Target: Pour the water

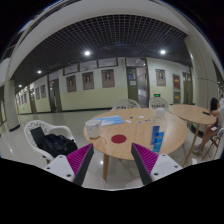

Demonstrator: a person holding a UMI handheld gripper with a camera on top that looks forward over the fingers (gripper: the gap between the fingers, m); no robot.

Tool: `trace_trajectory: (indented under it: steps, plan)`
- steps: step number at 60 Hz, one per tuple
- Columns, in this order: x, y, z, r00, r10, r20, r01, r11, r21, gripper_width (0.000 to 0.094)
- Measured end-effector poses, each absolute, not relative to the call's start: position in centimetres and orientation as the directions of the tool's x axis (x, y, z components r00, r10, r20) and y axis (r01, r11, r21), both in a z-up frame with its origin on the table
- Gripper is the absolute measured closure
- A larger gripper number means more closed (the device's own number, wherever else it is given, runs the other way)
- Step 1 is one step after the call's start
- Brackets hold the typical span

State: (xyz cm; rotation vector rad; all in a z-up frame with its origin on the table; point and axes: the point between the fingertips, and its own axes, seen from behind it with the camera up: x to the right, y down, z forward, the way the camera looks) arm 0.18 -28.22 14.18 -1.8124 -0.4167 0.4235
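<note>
wall frames [98, 80]: up at 12 o'clock across the room, way too small to read
bottle [158, 133]: label at 1 o'clock on the table [125, 140], can't make it out
readable text: none, honestly

Round wooden table [135, 128]: blue bottle [158, 136], white cup [93, 128], red disc [118, 139].

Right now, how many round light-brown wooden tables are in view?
2. The near table stands just beyond the open gripper; the far table is behind it, rightward. Others may be hidden.
</note>
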Motion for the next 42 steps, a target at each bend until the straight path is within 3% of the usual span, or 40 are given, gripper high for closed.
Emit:
trace_trajectory:
  steps: [7,19,33,42]
  plan:
    - [4.3,-27.4,16.1,0.887,0.458,-0.064,0.055,-0.242,-0.969,0.0128]
    - [9.9,-22.0,15.9,0.92,0.389,0.049,0.129,-0.182,-0.975,0.0137]
    - [14.4,-14.3,12.4,0.961,0.275,0.018,0.084,-0.23,-0.97,0.0137]
    - [13.3,-8.7,12.6,0.937,0.348,0.008,0.06,-0.138,-0.989,0.0141]
